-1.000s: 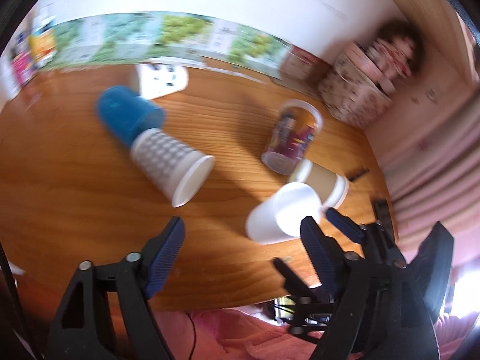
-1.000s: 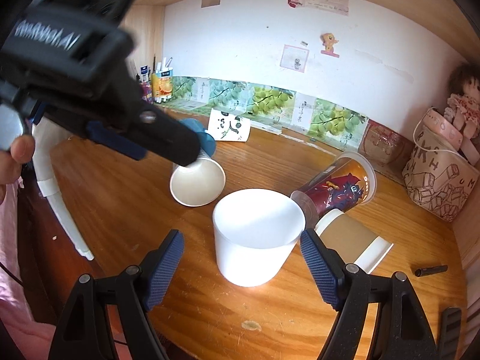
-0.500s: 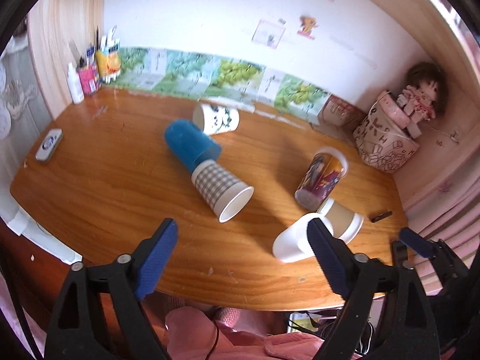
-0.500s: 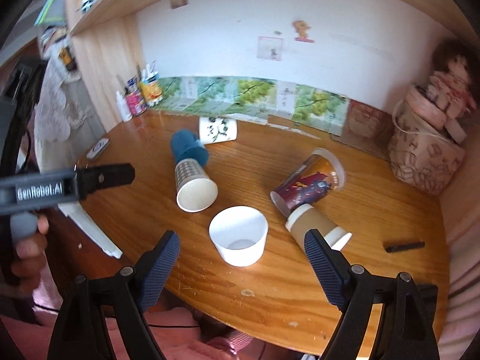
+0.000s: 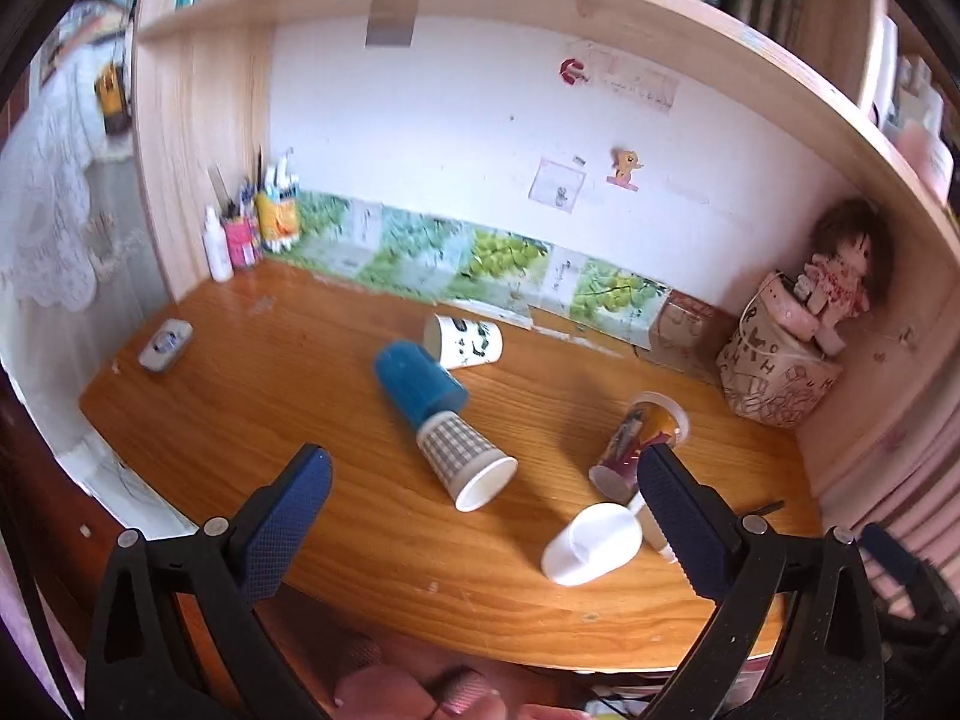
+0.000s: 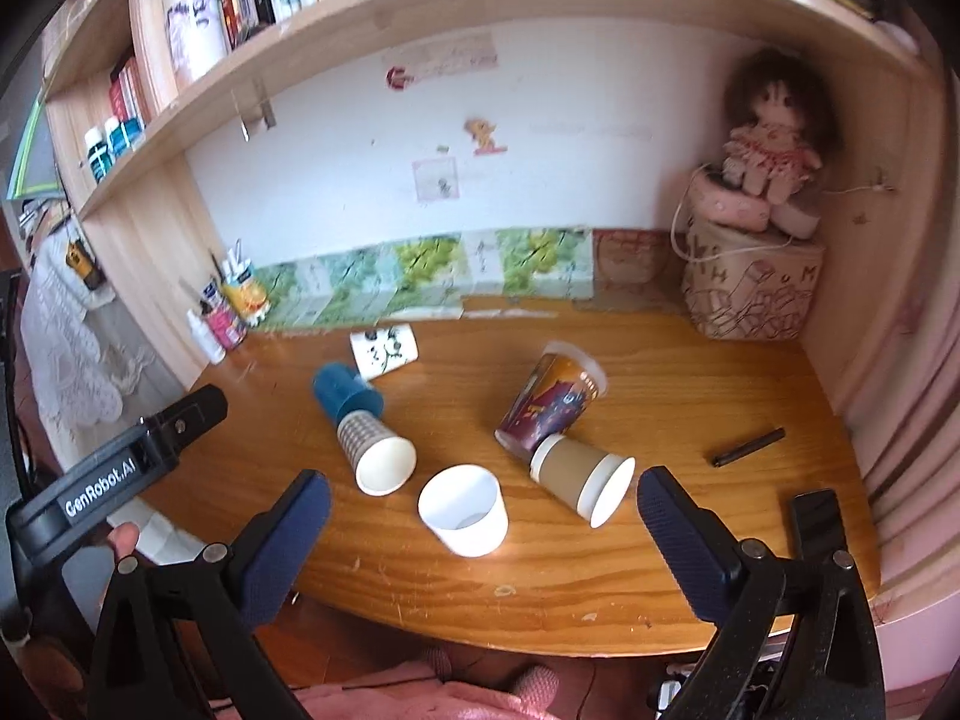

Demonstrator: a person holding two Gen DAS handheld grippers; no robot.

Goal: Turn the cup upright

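A plain white cup (image 6: 463, 510) stands upright near the desk's front edge; it also shows in the left wrist view (image 5: 591, 543). Several cups lie on their sides: a checked cup (image 6: 375, 455) nested in a blue cup (image 6: 345, 396), a panda-print cup (image 6: 384, 351), a dark printed cup (image 6: 549, 402) and a brown cup (image 6: 582, 480). My left gripper (image 5: 480, 504) is open and empty, held back above the desk's front edge. My right gripper (image 6: 480, 534) is open and empty, also back from the desk. The left gripper's body shows at the right wrist view's left (image 6: 120, 468).
The wooden desk (image 6: 690, 396) sits in an alcove under a bookshelf. A doll on a patterned box (image 6: 756, 276) stands at the back right. Bottles and pens (image 6: 225, 306) stand at the back left. A black stick (image 6: 747, 447) and a dark phone (image 6: 819, 528) lie at the right.
Both grippers have pulled back and up from the desk, so the cups look smaller. The white cup stays upright where it was. Both stay open.
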